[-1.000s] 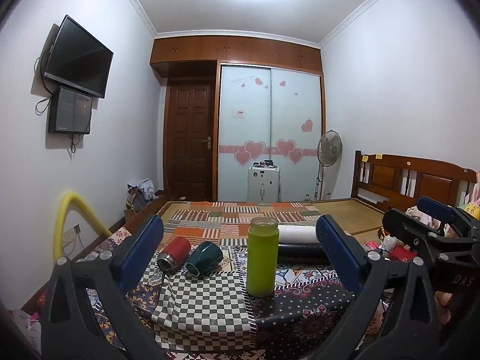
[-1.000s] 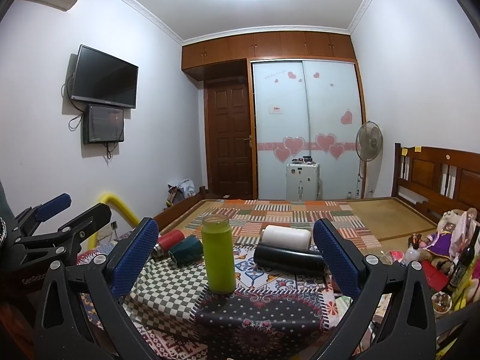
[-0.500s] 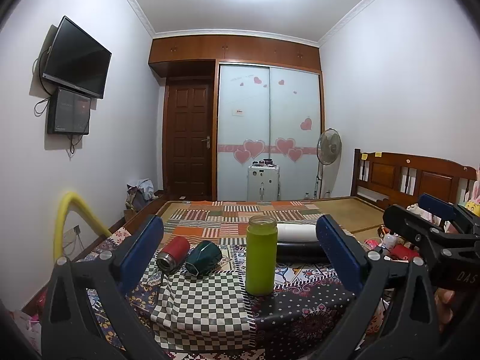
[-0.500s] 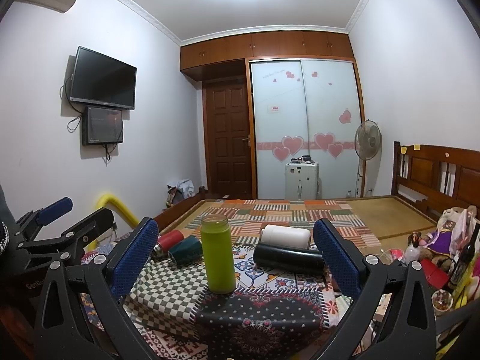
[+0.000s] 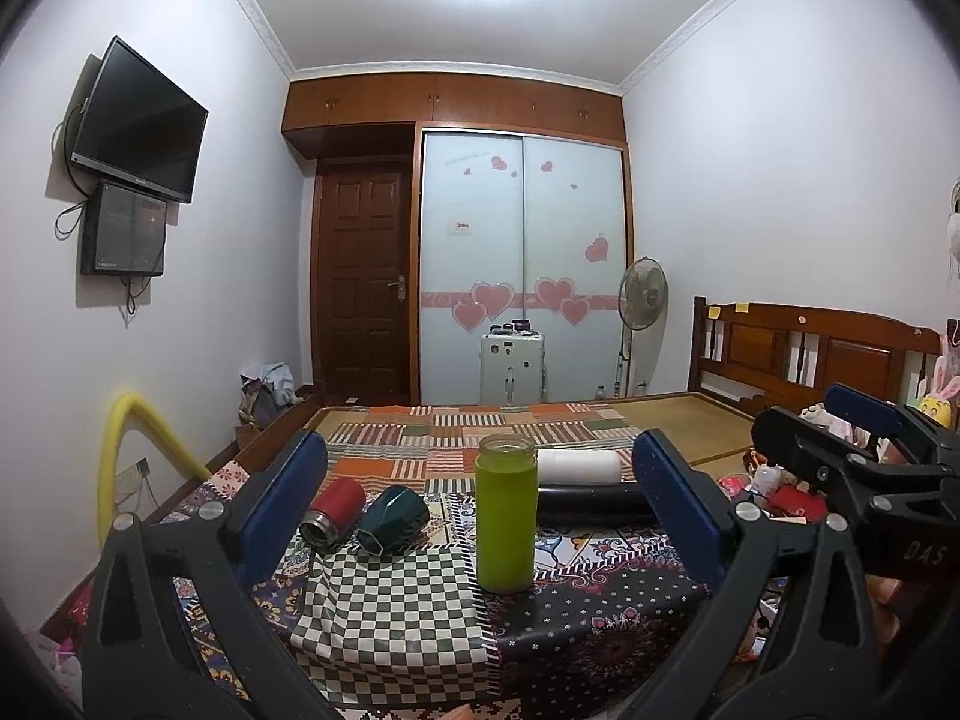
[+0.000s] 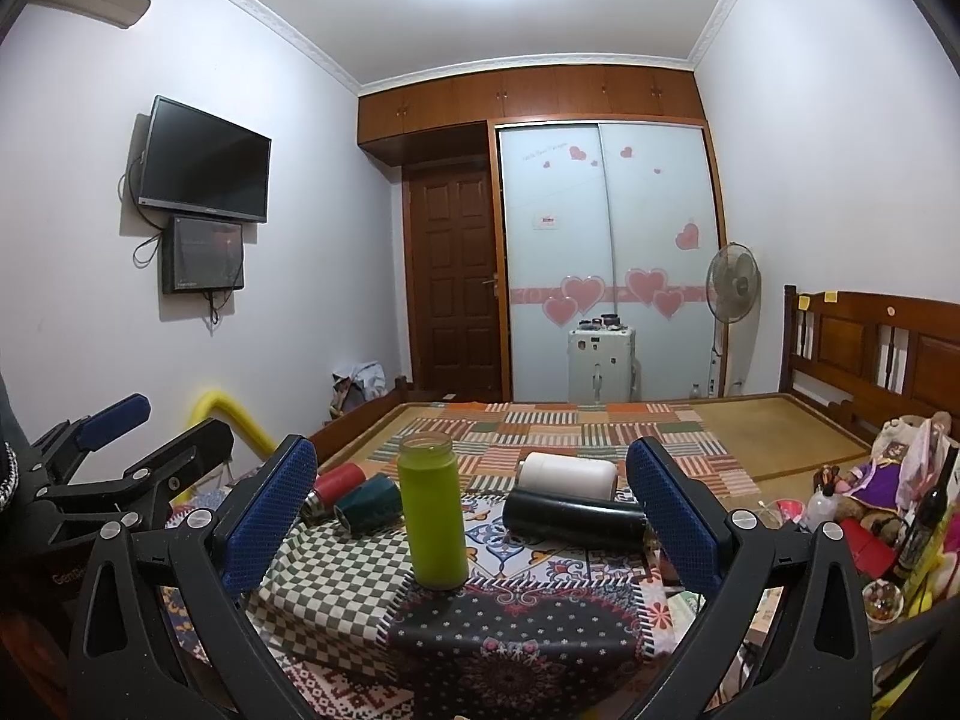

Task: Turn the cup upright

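Green cup [image 5: 505, 522] upright btwn left gripper [image 5: 480, 507] & right gripper [image 6: 471, 510] fingers; both spread wide, untouching.

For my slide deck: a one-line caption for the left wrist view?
Open left gripper faces an upright green cup among four cups lying sideways.

Lime-green cup [image 5: 505, 525] at centre; dark green cup [image 5: 393, 517] and red cup [image 5: 333, 510] with a silver rim at its 9 o'clock; white cup [image 5: 578, 467] and black cup [image 5: 594, 503] at its 3 o'clock. Cloth [image 5: 390, 612]: green-and-white check, dark floral panel at 5 o'clock. Blue finger pads [image 5: 282, 504]. Yellow tube [image 5: 129, 420] at 9 o'clock.
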